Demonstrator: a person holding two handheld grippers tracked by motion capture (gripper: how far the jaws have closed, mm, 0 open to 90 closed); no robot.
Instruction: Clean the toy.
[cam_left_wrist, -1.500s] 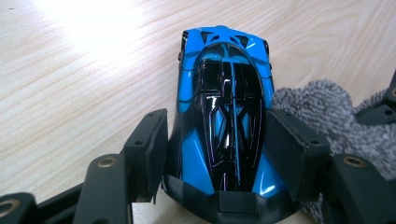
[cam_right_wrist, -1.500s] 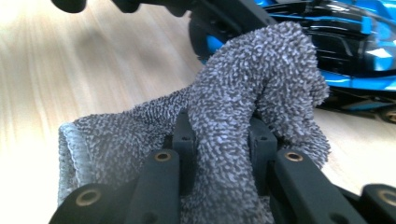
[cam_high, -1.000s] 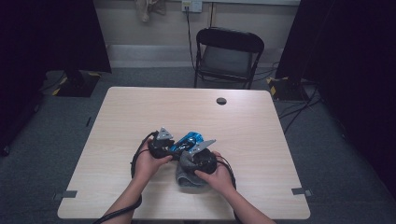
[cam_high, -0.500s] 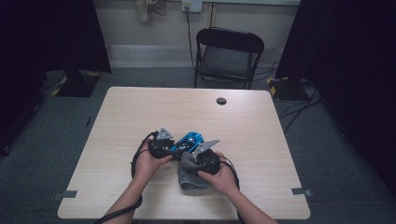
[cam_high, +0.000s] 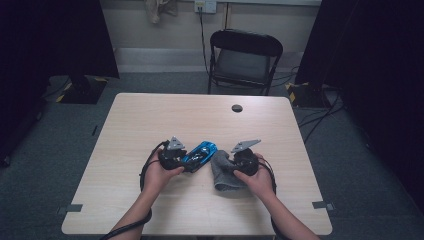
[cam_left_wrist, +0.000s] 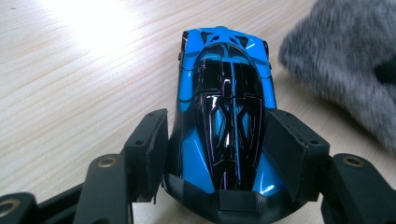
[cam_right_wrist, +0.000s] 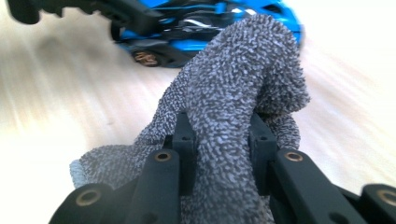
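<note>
Evidently the blue toy car (cam_high: 199, 154) is being steadied for wiping: the left gripper (cam_left_wrist: 217, 140) has its jaws clamped on the car's flanks, pinning it to the table (cam_high: 150, 115) so it cannot roll. Just beside the car, the right gripper (cam_right_wrist: 219, 135) is closed on a bunched fold of the grey cloth (cam_right_wrist: 243, 84), whose free end drapes toward the car's bodywork. Beyond the car, bare tabletop stretches to the far edge; a small dark disc (cam_high: 237, 108) lies well apart.
</note>
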